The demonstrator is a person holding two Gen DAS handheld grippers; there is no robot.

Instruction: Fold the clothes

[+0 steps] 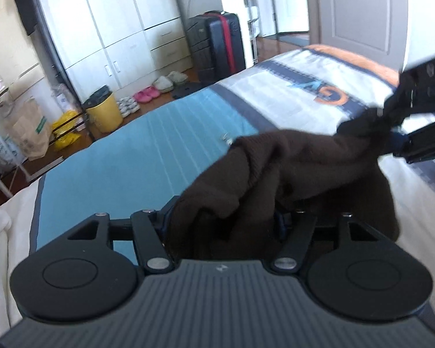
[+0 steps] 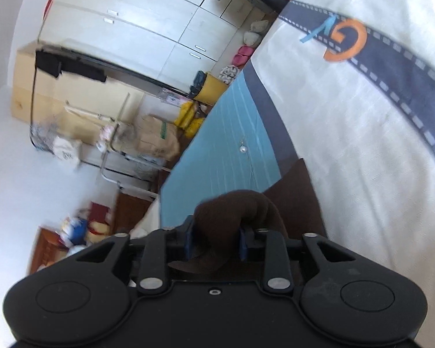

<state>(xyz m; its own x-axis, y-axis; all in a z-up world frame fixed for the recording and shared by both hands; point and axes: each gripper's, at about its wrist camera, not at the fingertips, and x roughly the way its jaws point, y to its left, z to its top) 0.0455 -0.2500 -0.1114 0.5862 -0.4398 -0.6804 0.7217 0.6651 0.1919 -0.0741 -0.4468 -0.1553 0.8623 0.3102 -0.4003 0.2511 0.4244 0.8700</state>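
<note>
Dark brown knit cloth (image 1: 264, 174) bunches right at the mouth of the left gripper (image 1: 223, 226), draped over and between its jaws. They stand fairly wide, and whether the pads press the fabric I cannot tell, since the cloth hides them. From there the garment runs up and to the right as a slack band to the right gripper (image 1: 391, 127), which comes in from the right edge of the left view with a wad of cloth between its jaws. In the right wrist view that gripper (image 2: 216, 243) has a fold of cloth bulging between its blue pads (image 2: 188, 243); the pads look partly apart, so the hold seems loose. The garment hangs just over the bed (image 1: 116, 168), at the seam between the blue sheet and the white printed cover (image 1: 304, 92). Its long axis lies gripper to gripper, so the next move likely depends on laying that line flat.
</note>
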